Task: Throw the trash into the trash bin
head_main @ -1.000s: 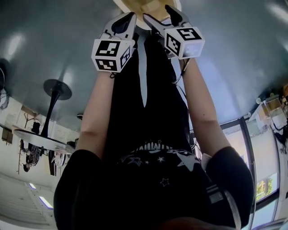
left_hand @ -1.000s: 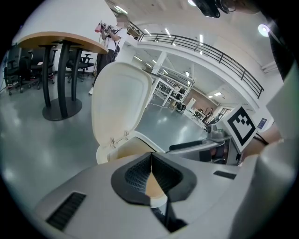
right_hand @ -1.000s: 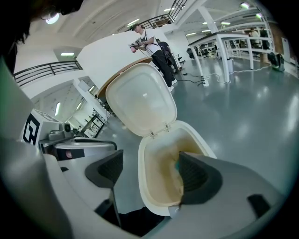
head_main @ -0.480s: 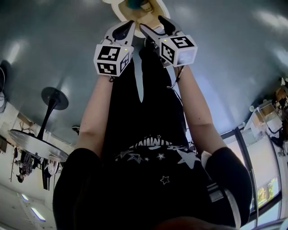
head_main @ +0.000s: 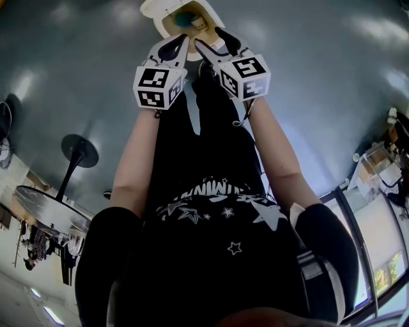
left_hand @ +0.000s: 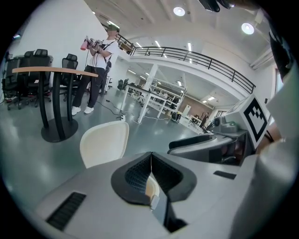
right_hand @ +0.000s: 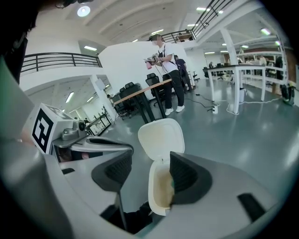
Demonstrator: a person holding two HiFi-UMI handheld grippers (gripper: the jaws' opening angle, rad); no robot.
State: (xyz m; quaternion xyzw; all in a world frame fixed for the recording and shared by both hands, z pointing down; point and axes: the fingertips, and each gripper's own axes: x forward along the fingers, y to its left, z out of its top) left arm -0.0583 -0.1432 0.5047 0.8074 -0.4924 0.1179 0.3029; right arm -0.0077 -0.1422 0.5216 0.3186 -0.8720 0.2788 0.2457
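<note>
Since the earlier frames both grippers sit higher over the trash bin [head_main: 153,7]. More of its open mouth now shows beyond their tips in the head view, where before only a sliver of its rim did. The left gripper [head_main: 181,42] hangs just short of the bin's near rim, its fingers [left_hand: 135,175] pressed together at the tips with nothing held. The right gripper [head_main: 206,37] is just beside it, also short of the near rim. Its fingers [right_hand: 187,175] have just been closing yet stand well apart, and nothing is between them; the bin shows below through the gap. A teal piece of trash [head_main: 186,19] lies inside the bin on its tan lining. The bin's lid [right_hand: 161,134] stands upright behind the mouth, on the side away from the person, so the mouth is open from above and over the near edge. The grey floor [head_main: 319,83] stretches wide on both sides of the bin. A round tabletop [head_main: 45,203] on a pedestal stands well apart from the bin at the left of the head view. Another person [right_hand: 166,58] stands far beyond the bin's lid, beside a long tabletop [right_hand: 140,93].
</note>
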